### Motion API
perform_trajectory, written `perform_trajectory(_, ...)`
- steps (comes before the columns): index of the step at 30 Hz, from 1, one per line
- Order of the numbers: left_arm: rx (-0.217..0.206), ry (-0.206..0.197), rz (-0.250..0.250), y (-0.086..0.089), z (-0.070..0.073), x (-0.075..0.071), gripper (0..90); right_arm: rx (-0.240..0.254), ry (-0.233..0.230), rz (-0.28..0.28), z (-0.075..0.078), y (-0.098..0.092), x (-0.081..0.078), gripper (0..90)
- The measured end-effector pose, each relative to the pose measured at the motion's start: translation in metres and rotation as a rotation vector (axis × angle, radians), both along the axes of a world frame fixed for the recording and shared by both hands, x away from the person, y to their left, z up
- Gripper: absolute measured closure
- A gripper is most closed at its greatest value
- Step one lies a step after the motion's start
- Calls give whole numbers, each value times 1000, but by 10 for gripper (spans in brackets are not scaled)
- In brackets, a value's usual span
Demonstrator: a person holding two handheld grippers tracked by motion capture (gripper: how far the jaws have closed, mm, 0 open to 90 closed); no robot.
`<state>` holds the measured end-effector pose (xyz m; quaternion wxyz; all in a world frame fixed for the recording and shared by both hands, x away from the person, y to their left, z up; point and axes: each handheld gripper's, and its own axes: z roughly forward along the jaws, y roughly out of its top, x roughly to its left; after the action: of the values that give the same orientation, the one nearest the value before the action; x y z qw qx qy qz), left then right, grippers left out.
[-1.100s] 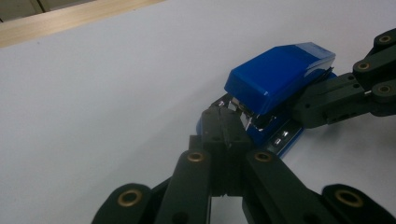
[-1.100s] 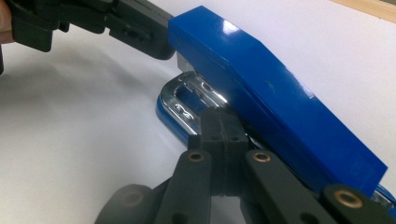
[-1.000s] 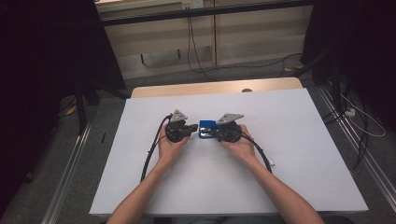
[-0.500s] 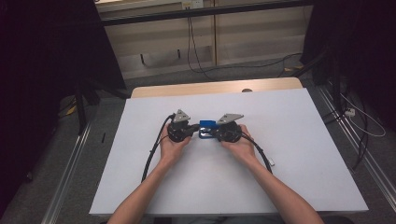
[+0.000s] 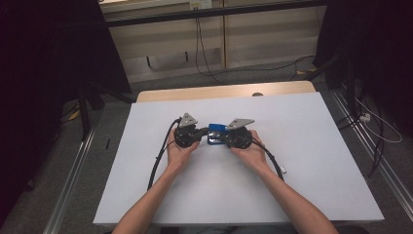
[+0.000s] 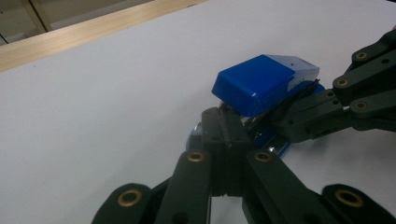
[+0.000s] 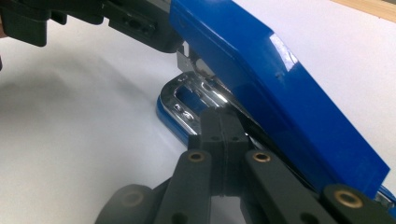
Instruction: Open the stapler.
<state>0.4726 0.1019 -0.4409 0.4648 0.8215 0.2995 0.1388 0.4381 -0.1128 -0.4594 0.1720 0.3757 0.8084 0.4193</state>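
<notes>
A blue stapler [image 5: 216, 134] sits near the middle of the white bench [image 5: 311, 161], its blue top lifted at an angle off the shiny metal base [image 7: 187, 100]. The left gripper [image 5: 200, 132] meets it from the left, its jaws pressed together at the stapler's front end under the raised top. The right gripper [image 5: 225, 138] comes from the right, jaws likewise together, tips against the stapler's inner parts between top and base. A wooden strip [image 5: 219, 91] runs along the bench's far edge.
</notes>
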Motion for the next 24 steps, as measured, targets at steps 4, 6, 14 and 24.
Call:
perform_trajectory(4, -9, 0, 2, 0, 1, 0, 900, -1, 0, 0, 0, 0, 0, 900)
perform_trajectory(6, -24, -8, -1, -1, 3, -1, 900, -5, -3, 5, 0, 0, 0, 900)
perform_trajectory(14, -50, -19, -5, -2, 7, -1, 900, -29, -2, 21, 2, -1, -2, 900)
perform_trajectory(24, -62, -32, -7, -5, 14, 1, 900, -36, -9, 12, 3, -1, -2, 900)
